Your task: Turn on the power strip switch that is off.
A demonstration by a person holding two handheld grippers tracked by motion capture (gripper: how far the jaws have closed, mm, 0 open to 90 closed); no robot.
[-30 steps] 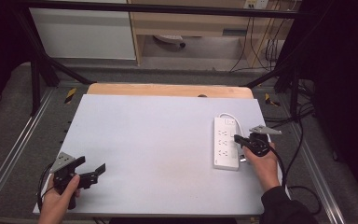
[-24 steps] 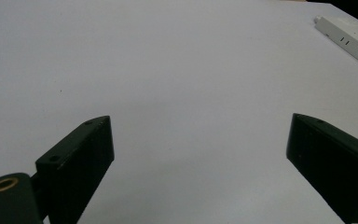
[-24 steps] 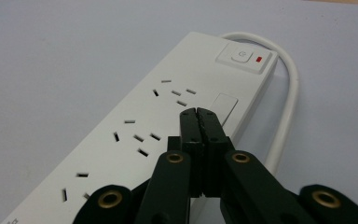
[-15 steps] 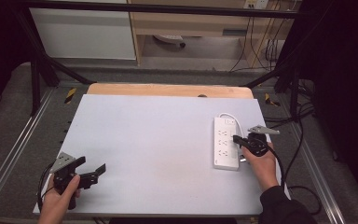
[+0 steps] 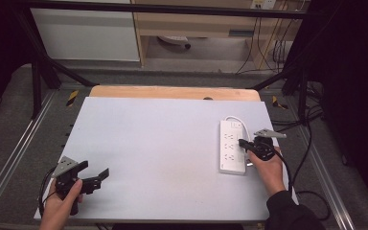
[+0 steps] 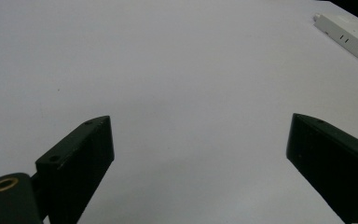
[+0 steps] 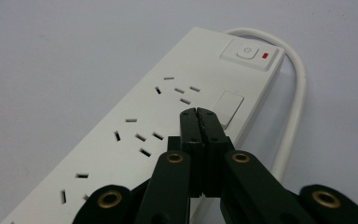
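The power strip [image 5: 232, 146] lies near the right edge of the desk [image 5: 163, 143], lengthwise away from the person, its white cord [image 7: 294, 107] looping out from the far end. It is a flat white bar with a row of sockets on top, and at the far end a square switch [image 7: 247, 52] with a small red light [image 7: 266, 56] beside it. A plain white rectangle [image 7: 229, 107] sits on the top face between the switch and the sockets (a cover or label; I cannot tell which).

The right tongs [image 7: 199, 116] are pressed together with nothing between them, their tips poised over the strip's top face close to that rectangle; whether they touch the plastic I cannot tell. In the high view they [image 5: 243, 143] reach in from the strip's right side.

The step in hand looks like a press on the switch with the closed tips. To do it well, I would keep the tips shut so they act as one blunt point, carry them forward to the middle of the switch, and push straight down rather than at a slant, since the light strip could slide on the smooth desk.

The left tongs [image 5: 95, 175] stand spread wide and empty, well apart from the strip at the desk's near left corner.
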